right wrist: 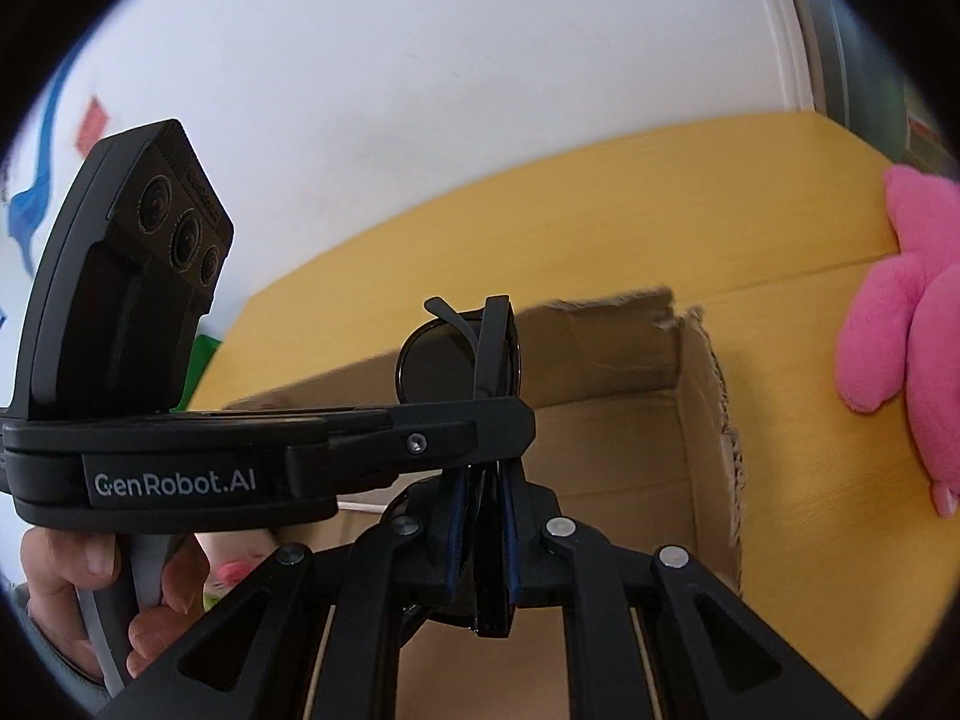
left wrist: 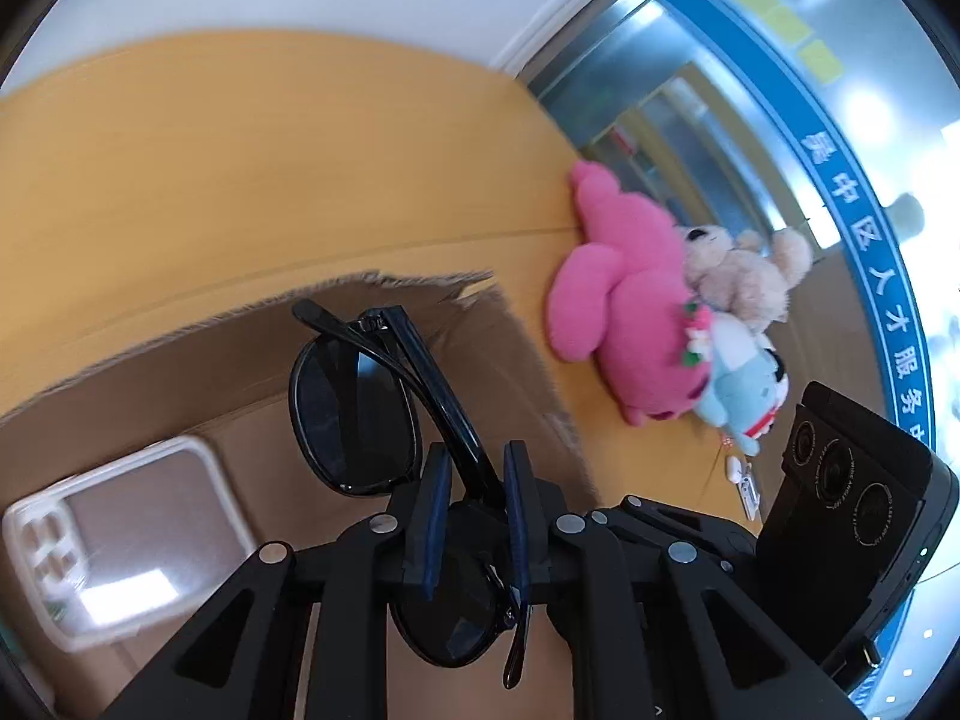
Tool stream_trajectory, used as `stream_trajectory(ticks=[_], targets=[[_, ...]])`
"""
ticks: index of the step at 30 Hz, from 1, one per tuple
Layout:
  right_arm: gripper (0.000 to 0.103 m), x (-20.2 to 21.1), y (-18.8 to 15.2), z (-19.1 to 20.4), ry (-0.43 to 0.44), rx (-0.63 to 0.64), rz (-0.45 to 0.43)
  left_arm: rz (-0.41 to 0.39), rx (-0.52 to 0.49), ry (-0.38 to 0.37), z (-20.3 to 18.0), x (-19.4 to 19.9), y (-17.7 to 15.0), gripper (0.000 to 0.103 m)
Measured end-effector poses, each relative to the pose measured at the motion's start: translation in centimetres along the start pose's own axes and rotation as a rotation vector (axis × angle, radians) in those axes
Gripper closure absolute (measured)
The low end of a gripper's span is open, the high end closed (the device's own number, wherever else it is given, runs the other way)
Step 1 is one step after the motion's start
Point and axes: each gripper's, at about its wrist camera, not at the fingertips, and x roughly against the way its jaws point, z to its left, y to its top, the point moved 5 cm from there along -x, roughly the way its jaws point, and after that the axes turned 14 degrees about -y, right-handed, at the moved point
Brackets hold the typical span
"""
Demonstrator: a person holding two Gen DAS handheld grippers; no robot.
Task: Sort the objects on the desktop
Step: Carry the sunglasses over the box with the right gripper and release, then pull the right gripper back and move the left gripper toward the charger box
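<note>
Sunglasses (left wrist: 354, 414) hang above the cardboard box (left wrist: 510, 348); plush toys (left wrist: 636, 312) lie right of it.

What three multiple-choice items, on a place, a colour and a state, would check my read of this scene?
1. Where are the sunglasses? A) on the floor B) between gripper fingers C) in a drawer
2. The biggest plush toy is: A) pink B) green C) black
3. The left gripper is: A) wide open B) out of view C) shut on the sunglasses

B: the sunglasses sit clamped in the left gripper and right gripper, in front of the cardboard box.
A: the plush toy is pink.
C: its blue pads pinch the frame.
</note>
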Motion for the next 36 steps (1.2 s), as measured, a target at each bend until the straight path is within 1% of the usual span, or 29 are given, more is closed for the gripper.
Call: stream_trajectory(ticks=[3,5,7,8,11,12,13,14,15,16,17,21,24,25,27,28,29,30,31,32,33,34,35,36], targets=[[0.094,-3.1,-0.5,-1.6,-0.042,-0.04,0.058,0.022,0.046,-0.036,2.4,-2.5,0.2,0.089],[0.094,-4.3,-1.0,-2.2,-0.066,-0.059,0.087,0.028,0.061,-0.039,3.3,-3.4,0.1,0.089],[0.094,-4.9,-1.3,-2.0,-0.121,-0.026,0.089,0.025,0.068,-0.04,3.5,-3.8,0.0,0.089],[0.094,-5.0,-1.4,-1.9,-0.133,-0.019,0.091,0.02,0.078,-0.048,3.7,-3.7,0.0,0.089],[0.094,-5.2,-1.5,-1.6,-0.163,0.0,0.089,0.01,0.117,-0.049,4.0,-3.3,-0.2,0.085],[0.094,-5.2,-1.5,-1.5,-0.178,0.01,0.085,0.006,0.12,-0.048,3.7,-3.1,-0.3,0.079],[0.094,-5.3,-1.6,-1.4,-0.196,0.02,0.082,0.0,0.116,-0.05,3.5,-2.7,-0.4,0.074],[0.094,-5.3,-1.8,-1.5,-0.2,0.02,0.08,-0.006,0.111,-0.047,3.3,-2.1,-0.4,0.072],[0.094,-5.3,-1.8,-1.5,-0.204,0.02,0.075,-0.014,0.101,-0.032,2.9,-1.4,-0.5,0.069],[0.093,-5.2,-1.9,-1.6,-0.216,0.02,0.067,-0.023,0.095,-0.008,2.6,-0.7,-0.5,0.063],[0.093,-5.0,-2.0,-1.7,-0.227,0.02,0.057,-0.04,0.091,0.019,2.3,0.4,-0.6,0.061],[0.09,-4.1,-2.3,-1.7,-0.208,0.006,0.033,-0.119,0.068,0.063,0.8,5.4,-1.4,0.059],[0.088,-2.6,-2.6,-1.6,-0.187,-0.006,0.012,-0.201,0.041,0.104,-0.7,9.7,-2.7,0.055],[0.086,-2.7,-2.4,-1.0,-0.182,-0.007,0.009,-0.227,0.027,0.131,-1.4,10.9,-3.5,0.054],[0.075,-1.5,-2.5,-0.9,-0.178,0.002,0.0,-0.273,-0.029,0.184,-3.4,13.5,-5.5,0.052],[0.072,-0.4,-2.7,-0.9,-0.178,0.016,-0.013,-0.292,-0.056,0.213,-4.3,14.4,-6.4,0.05],[0.068,0.3,-2.6,-1.0,-0.18,0.029,-0.023,-0.325,-0.092,0.26,-5.6,15.6,-7.8,0.049],[0.062,1.8,-2.9,-0.9,-0.177,0.044,-0.036,-0.355,-0.127,0.297,-7.0,16.5,-9.2,0.043],[0.059,2.8,-2.7,-0.3,-0.169,0.05,-0.043,-0.381,-0.159,0.327,-8.2,17.3,-10.3,0.036],[0.051,3.5,-2.5,-0.7,-0.161,0.058,-0.053,-0.423,-0.201,0.368,-9.9,18.3,-12.0,0.031],[0.042,5.3,-3.2,-0.7,-0.162,0.072,-0.07,-0.466,-0.235,0.407,-11.4,19.0,-13.5,0.024],[0.037,6.6,-3.5,-0.3,-0.167,0.085,-0.083,-0.504,-0.26,0.446,-12.7,19.9,-15.0,0.015],[0.03,7.5,-4.0,0.3,-0.168,0.107,-0.098,-0.542,-0.284,0.483,-14.1,20.5,-16.6,0.01],[0.026,9.1,-4.8,0.4,-0.166,0.135,-0.114,-0.58,-0.309,0.513,-15.5,20.8,-18.4,0.0]])
